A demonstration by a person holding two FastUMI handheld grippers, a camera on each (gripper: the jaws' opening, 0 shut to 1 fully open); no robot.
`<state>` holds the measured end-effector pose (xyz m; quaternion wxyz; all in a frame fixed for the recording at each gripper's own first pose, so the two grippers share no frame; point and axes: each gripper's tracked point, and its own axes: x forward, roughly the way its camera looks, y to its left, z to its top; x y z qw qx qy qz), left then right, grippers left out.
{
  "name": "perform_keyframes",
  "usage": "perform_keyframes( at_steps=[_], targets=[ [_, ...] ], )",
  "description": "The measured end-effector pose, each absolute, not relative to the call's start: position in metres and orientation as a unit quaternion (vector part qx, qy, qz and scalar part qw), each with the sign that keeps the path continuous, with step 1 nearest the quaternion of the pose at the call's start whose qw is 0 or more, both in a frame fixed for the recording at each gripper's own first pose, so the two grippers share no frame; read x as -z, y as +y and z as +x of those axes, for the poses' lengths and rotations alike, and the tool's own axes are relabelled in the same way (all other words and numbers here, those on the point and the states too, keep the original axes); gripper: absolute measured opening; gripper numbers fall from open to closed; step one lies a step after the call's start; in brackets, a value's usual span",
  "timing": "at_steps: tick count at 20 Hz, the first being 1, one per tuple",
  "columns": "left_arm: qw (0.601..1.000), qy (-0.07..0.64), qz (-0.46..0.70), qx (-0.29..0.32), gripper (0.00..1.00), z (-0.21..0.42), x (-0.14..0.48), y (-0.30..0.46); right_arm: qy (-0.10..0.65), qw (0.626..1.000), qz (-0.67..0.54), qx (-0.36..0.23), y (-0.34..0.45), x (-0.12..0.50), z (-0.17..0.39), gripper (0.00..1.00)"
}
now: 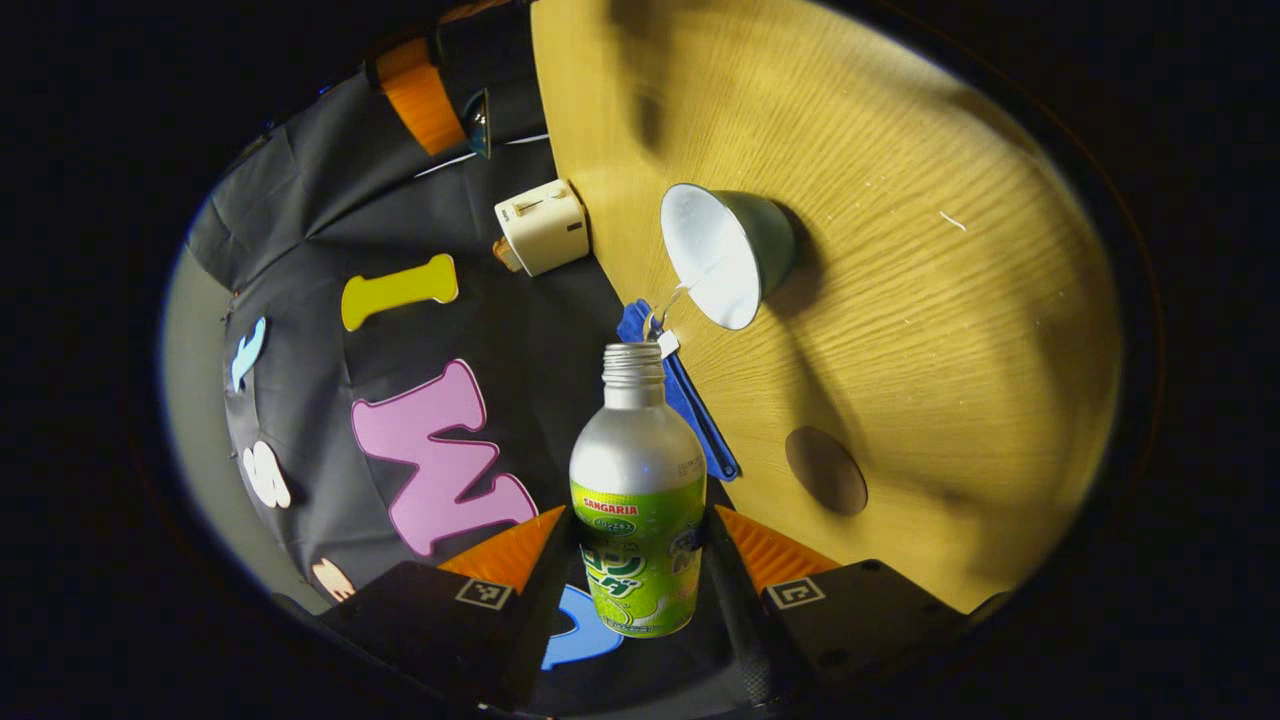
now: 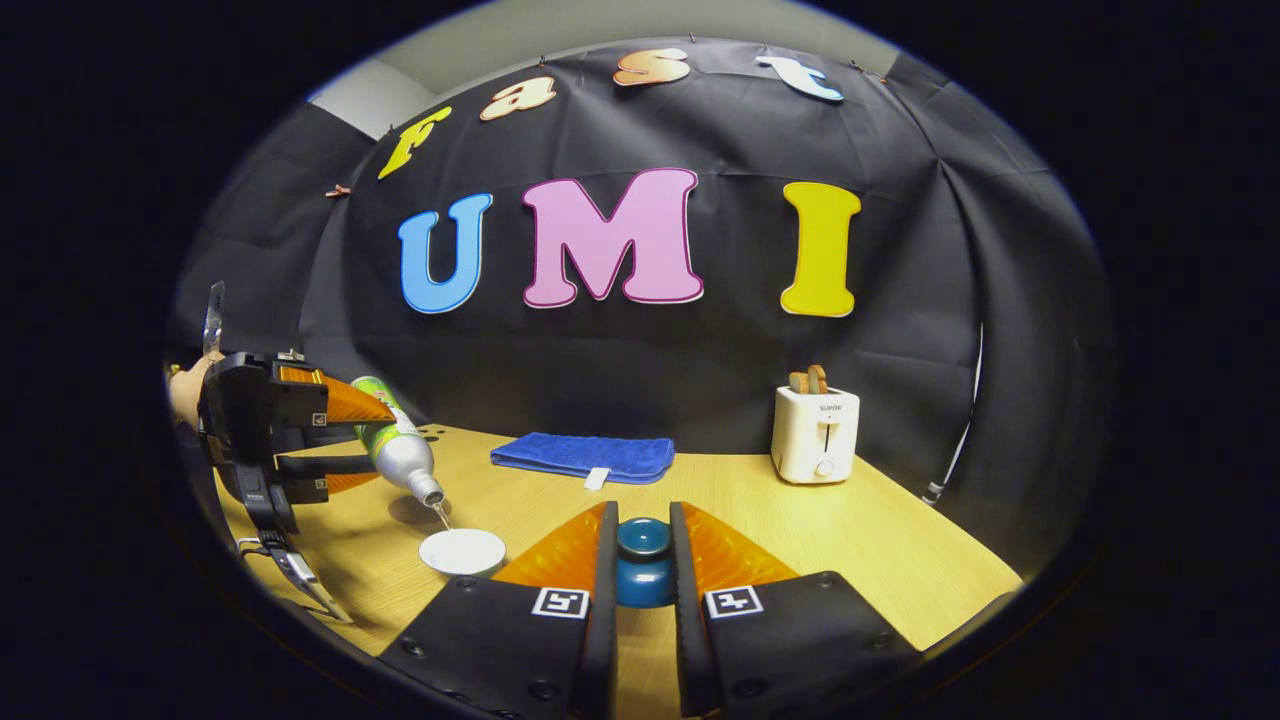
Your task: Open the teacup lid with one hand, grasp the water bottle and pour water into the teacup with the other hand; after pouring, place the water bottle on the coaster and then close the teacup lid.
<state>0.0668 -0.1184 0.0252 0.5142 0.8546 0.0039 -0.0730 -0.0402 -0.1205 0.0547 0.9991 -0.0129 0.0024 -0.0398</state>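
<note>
**Left gripper pinching tilted bottle over open teacup; right gripper pinching lid**

Left gripper (image 1: 637,560): both fingers are pressed against the lower, labelled body of the water bottle (image 1: 638,500). In the left gripper view the bottle's uncapped neck points forward, toward the teacup (image 1: 728,255). In the right gripper view the same gripper (image 2: 335,440) is seen at the far left with the bottle (image 2: 400,450) tilted neck-down; a thin stream of water leaves the mouth and falls into the teacup (image 2: 462,550) just below it.

Teacup: stands on the wooden table (image 1: 950,330), uncovered, white interior exposed.

Right gripper (image 2: 643,565): both fingers are clamped on the knob of the teacup lid (image 2: 643,560), one on each side. The lid is held between the fingers, to the side of the cup and apart from it.

Coaster (image 1: 826,470): a round brown disc lying flat on the table, near the cup, with nothing on it.

Other items: a folded blue cloth (image 2: 585,456) lies at the table's rear edge, against the booth wall. A white toaster (image 2: 815,433) stands to the right of the cloth in the right gripper view, with bread slices in its slots.
</note>
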Motion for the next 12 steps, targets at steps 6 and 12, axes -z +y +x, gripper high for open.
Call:
perform_keyframes(
  at_steps=[6,12],
  targets=[
    [0.477,-0.001,0.876,0.077,0.77,0.070,-0.033,-0.127,-0.001,0.999,-0.013,0.043,-0.122,-0.057,-0.042,0.28],
    [0.408,-0.002,0.910,0.078,0.77,0.071,-0.046,-0.131,0.000,0.999,-0.010,0.038,-0.121,-0.056,-0.040,0.28]
  ],
)
